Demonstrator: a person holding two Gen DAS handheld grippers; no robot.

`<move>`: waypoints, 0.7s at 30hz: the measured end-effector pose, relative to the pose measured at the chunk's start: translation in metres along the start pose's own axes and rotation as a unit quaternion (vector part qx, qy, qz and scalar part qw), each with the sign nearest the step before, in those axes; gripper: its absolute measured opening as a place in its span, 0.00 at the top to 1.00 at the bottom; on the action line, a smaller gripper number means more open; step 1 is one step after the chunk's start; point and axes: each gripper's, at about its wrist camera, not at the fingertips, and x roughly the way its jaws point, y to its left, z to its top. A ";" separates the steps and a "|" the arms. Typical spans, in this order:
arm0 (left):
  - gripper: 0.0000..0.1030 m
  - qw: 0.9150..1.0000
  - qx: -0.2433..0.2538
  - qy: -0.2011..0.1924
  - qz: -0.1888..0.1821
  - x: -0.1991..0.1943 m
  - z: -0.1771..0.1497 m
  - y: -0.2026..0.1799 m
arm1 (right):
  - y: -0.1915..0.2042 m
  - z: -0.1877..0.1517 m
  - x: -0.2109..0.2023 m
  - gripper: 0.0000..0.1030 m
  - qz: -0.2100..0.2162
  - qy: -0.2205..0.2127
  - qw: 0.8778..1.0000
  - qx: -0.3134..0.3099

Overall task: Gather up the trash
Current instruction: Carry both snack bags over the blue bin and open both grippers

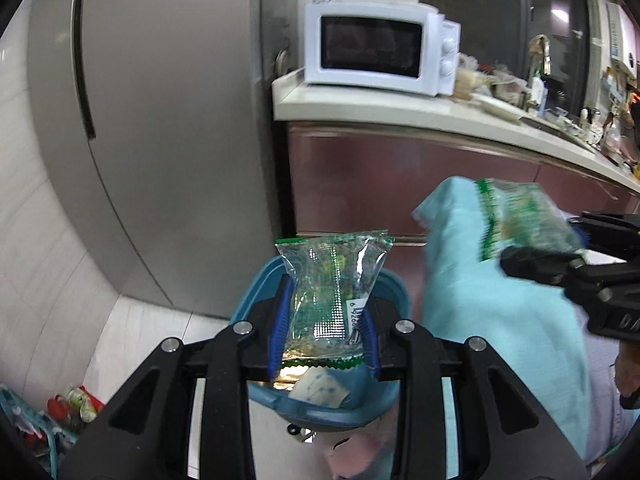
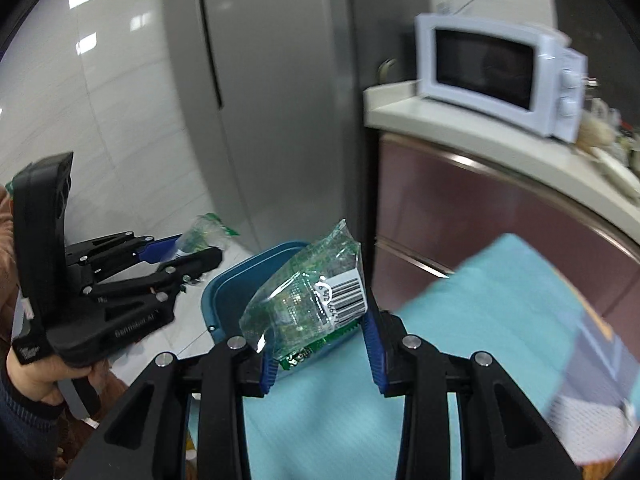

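A: Over the blue bin (image 1: 320, 408), left gripper (image 1: 326, 320) is pinching a clear green-edged wrapper (image 1: 332, 296), its blue pads (image 1: 278, 320) pressed into both sides. Wrapper sits directly above the bin opening; paper scraps are already inside.

B: And the right one?

A: Right gripper (image 2: 320, 348) carries a second wrapper (image 2: 308, 292), same clear-and-green kind. It's over the teal cloth (image 2: 460, 340), just beside the bin (image 2: 240, 280), not above it. The wrapper leans on the right pad; a gap shows at the left pad, so I can't tell whether it's truly clamped or just resting there.

B: Step?

A: Drop-off, I'd say. The left looks ready to release: spread the fingers and the wrapper should fall in. The right needs to shift left over the rim first. These films are light and may cling to a pad or flutter past the edge, so release low.

B: Any text?

A: Barcode on the right wrapper, handwritten-looking digits beside it, maybe "6 92…", not sure. Left wrapper has a white label strip starting "6", rest unreadable. Embossed lettering on the left gripper body in the right view, too blurred.

B: Background?

A: White microwave (image 1: 380, 52) on the counter (image 1: 400, 108), grey fridge (image 1: 160, 120).
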 end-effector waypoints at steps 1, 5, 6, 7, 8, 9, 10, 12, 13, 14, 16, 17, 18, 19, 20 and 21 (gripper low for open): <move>0.70 1.000 -0.003 0.007 0.000 0.007 -0.003 0.002 | 0.005 0.003 0.015 0.67 0.005 0.012 1.000 -0.002; 0.70 0.999 -0.010 0.037 -0.002 0.040 -0.014 0.012 | 0.019 0.007 0.063 0.67 0.025 0.055 0.998 -0.005; 0.70 0.999 -0.015 0.049 -0.007 0.051 -0.017 0.016 | 0.021 0.007 0.071 0.67 0.028 0.064 0.998 -0.004; 0.70 0.998 -0.016 0.056 -0.007 0.057 -0.019 0.016 | 0.022 0.008 0.080 0.67 0.029 0.072 0.997 -0.003; 0.70 0.998 -0.018 0.062 -0.008 0.065 -0.021 0.019 | 0.025 0.008 0.090 0.67 0.034 0.083 0.996 -0.004; 0.69 0.998 -0.020 0.067 -0.009 0.071 -0.022 0.019 | 0.026 0.008 0.096 0.67 0.037 0.091 0.995 -0.003; 0.70 0.997 -0.022 0.075 -0.006 0.080 -0.023 0.020 | 0.027 0.007 0.103 0.67 0.034 0.098 0.995 -0.004; 0.69 0.996 -0.026 0.086 -0.005 0.091 -0.025 0.024 | 0.027 0.007 0.116 0.67 0.037 0.115 0.993 0.004; 0.69 0.995 -0.028 0.093 -0.005 0.098 -0.026 0.026 | 0.025 0.007 0.122 0.67 0.039 0.123 0.992 0.008; 0.68 0.995 -0.028 0.099 -0.004 0.105 -0.026 0.027 | 0.025 0.009 0.129 0.67 0.040 0.129 0.991 0.009; 0.67 0.993 -0.027 0.114 -0.003 0.117 -0.028 0.029 | 0.024 0.008 0.138 0.67 0.036 0.144 0.989 0.011; 0.64 0.992 -0.026 0.121 0.000 0.121 -0.028 0.027 | 0.023 0.007 0.142 0.66 0.037 0.152 0.988 0.013; 0.60 0.992 -0.027 0.126 0.001 0.124 -0.029 0.027 | 0.021 0.007 0.146 0.66 0.036 0.158 0.987 0.014; 0.59 0.991 -0.027 0.132 0.002 0.129 -0.030 0.028 | 0.021 0.007 0.149 0.65 0.033 0.163 0.986 0.013; 0.54 0.991 -0.025 0.134 0.005 0.129 -0.032 0.028 | 0.021 0.007 0.152 0.64 0.032 0.169 0.985 0.013; 0.48 0.990 -0.026 0.139 0.010 0.132 -0.033 0.029 | 0.021 0.008 0.156 0.63 0.031 0.173 0.984 0.012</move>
